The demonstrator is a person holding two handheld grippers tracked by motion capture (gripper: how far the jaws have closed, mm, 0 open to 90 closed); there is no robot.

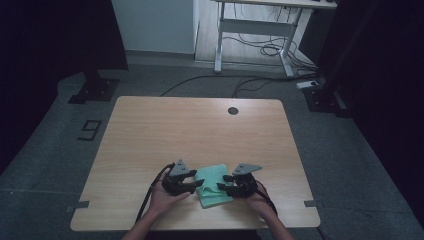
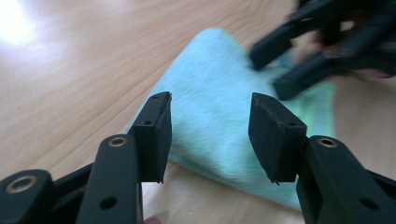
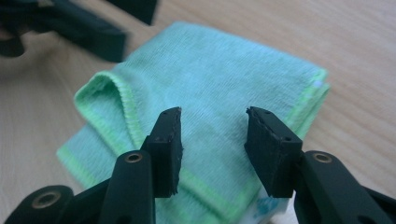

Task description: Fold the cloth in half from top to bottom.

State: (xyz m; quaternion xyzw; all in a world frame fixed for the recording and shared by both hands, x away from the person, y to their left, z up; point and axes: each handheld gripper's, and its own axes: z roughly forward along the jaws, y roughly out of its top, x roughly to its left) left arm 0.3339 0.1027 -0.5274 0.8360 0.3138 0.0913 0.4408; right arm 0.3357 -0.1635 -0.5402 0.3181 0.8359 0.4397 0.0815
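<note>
Here, a folded green cloth (image 1: 214, 186) lies flat on the wooden table (image 1: 150, 135), close to the near edge and a little right of the middle. It sits between the two grippers, which face each other across it. The left gripper (image 1: 196, 184), held in the person's left hand (image 1: 162, 197), points at the cloth's left side; the right gripper (image 1: 223, 183), in the right hand (image 1: 257, 200), points at its right side.

In the left gripper view the left gripper (image 2: 210, 135) has its jaws spread well apart with nothing between them, and the cloth (image 2: 219, 116) lies just beyond the tips. The other gripper shows blurred at the top right, over the cloth's far edge.

In the right gripper view the right gripper (image 3: 212, 149) is likewise wide open and empty, hanging over the cloth (image 3: 210, 79). The cloth's lighter green hem shows, and one layer is curled up into a loop at the left side.

A small dark round hole (image 1: 233, 110) sits near the table's far edge. Cables (image 1: 210, 80) trail across the grey floor beyond
</note>
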